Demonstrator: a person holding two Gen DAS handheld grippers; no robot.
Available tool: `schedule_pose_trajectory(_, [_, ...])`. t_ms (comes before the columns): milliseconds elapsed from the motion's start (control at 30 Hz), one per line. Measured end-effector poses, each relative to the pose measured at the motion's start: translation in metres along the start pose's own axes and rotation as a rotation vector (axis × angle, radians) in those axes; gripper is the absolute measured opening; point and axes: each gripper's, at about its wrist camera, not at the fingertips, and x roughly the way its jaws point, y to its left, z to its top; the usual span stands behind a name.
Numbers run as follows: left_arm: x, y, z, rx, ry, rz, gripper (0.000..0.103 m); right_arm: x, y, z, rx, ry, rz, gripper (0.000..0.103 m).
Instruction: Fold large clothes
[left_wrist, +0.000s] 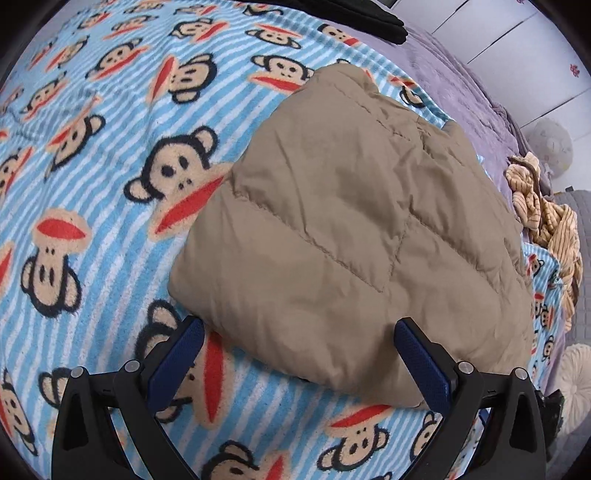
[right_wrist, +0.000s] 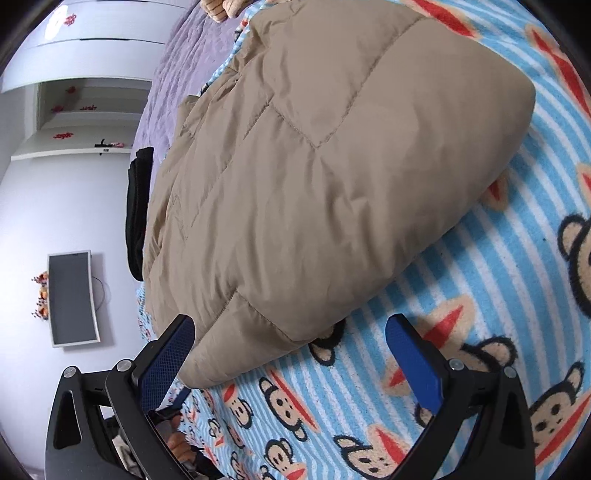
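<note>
A tan quilted puffer jacket (left_wrist: 351, 229) lies folded into a thick bundle on a blue striped blanket with monkey faces (left_wrist: 92, 155). My left gripper (left_wrist: 299, 328) is open and empty, its fingers straddling the near edge of the bundle from just above. In the right wrist view the same jacket (right_wrist: 314, 166) fills the middle, on the blanket (right_wrist: 480, 295). My right gripper (right_wrist: 290, 325) is open and empty, its fingers on either side of the jacket's near corner. Neither gripper holds fabric.
A purple bedspread (left_wrist: 461, 81) lies beyond the blanket, with a dark folded garment (left_wrist: 369, 18) and a striped yellow garment (left_wrist: 543, 210) on it. The right wrist view shows the bed edge, a white wall, shelves and a monitor (right_wrist: 72, 297).
</note>
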Motion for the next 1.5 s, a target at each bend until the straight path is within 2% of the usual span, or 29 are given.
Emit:
schedule_pose_trajectory(100, [0.006,0.009,-0.006,-0.043,0.045,-0.100,0.103,0.005,-0.003,0.002,0.023,0.002,0.032,0.103])
schedule_pose_trajectory(200, [0.010,0.010,-0.012,-0.054,0.053,-0.126,0.103,0.007,-0.004,0.004,0.022,0.006,0.034,0.103])
schedule_pose_trajectory(333, [0.016,0.007,-0.013,-0.055,0.052,-0.117,0.103,0.009,-0.008,0.006,0.043,0.011,0.038,0.103])
schedule_pose_trajectory(567, [0.025,-0.015,-0.001,-0.006,0.001,-0.008,0.103,0.016,-0.012,0.008,0.069,0.017,0.077,0.103])
schedule_pose_trajectory(833, [0.030,-0.016,0.004,-0.003,-0.008,-0.023,0.103,0.031,-0.007,0.014,0.071,0.032,0.094,0.103])
schedule_pose_trajectory(1067, [0.040,-0.020,0.015,-0.020,-0.028,-0.111,0.103,0.048,0.006,0.024,0.068,0.042,0.119,0.103])
schedule_pose_trajectory(1233, [0.059,0.005,0.029,-0.190,-0.001,-0.291,0.103,0.062,0.011,0.032,0.059,0.057,0.127,0.103])
schedule_pose_trajectory(1333, [0.063,0.014,0.038,-0.266,0.009,-0.351,0.102,0.072,0.003,0.038,0.095,0.064,0.136,0.103])
schedule_pose_trajectory(1367, [0.061,0.014,0.040,-0.268,0.001,-0.352,0.099,0.074,0.001,0.039,0.104,0.063,0.139,0.103])
schedule_pose_trajectory(1433, [0.057,0.010,0.041,-0.227,-0.023,-0.309,0.065,0.074,0.000,0.040,0.111,0.061,0.143,0.103])
schedule_pose_trajectory(1467, [0.054,0.008,0.042,-0.204,-0.039,-0.302,0.055,0.073,0.000,0.040,0.110,0.061,0.144,0.103])
schedule_pose_trajectory(1500, [0.049,0.005,0.042,-0.181,-0.054,-0.310,0.039,0.073,-0.001,0.040,0.113,0.060,0.146,0.103])
